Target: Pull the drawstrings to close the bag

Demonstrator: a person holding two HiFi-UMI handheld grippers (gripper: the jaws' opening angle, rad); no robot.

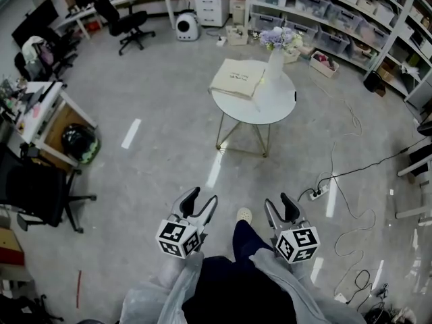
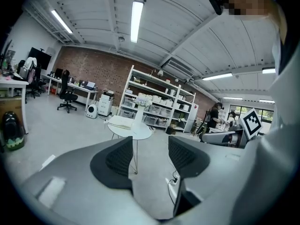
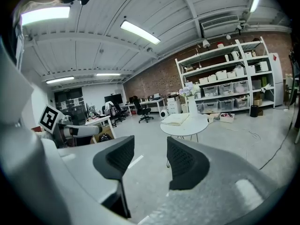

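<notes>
**Fingers apart on both grippers, bag out of reach**

Fingers (image 2: 117,161) of the left gripper (image 2: 150,142) stand apart, with only floor and the distant table between them. The same goes for the right gripper (image 3: 150,142): its fingers (image 3: 187,161) are spread and hold nothing.

In the head view both grippers are held low, close to the person's body, left gripper (image 1: 204,196) and right gripper (image 1: 277,200) side by side.

No readable writing anywhere. Each marker cube (image 1: 178,238) carries black-and-white square codes only. The bag has a faint dark print on top, too small to read.

The bag (image 1: 237,77) is cream, lying flat on the round white table (image 1: 270,110), just beside a white vase of flowers (image 1: 275,63). It is well apart from both grippers, straight ahead across open floor. Its drawstrings are too small to make out. Both gripper views show the bag (image 2: 121,121) (image 3: 176,119) far beyond the fingertips.
</notes>
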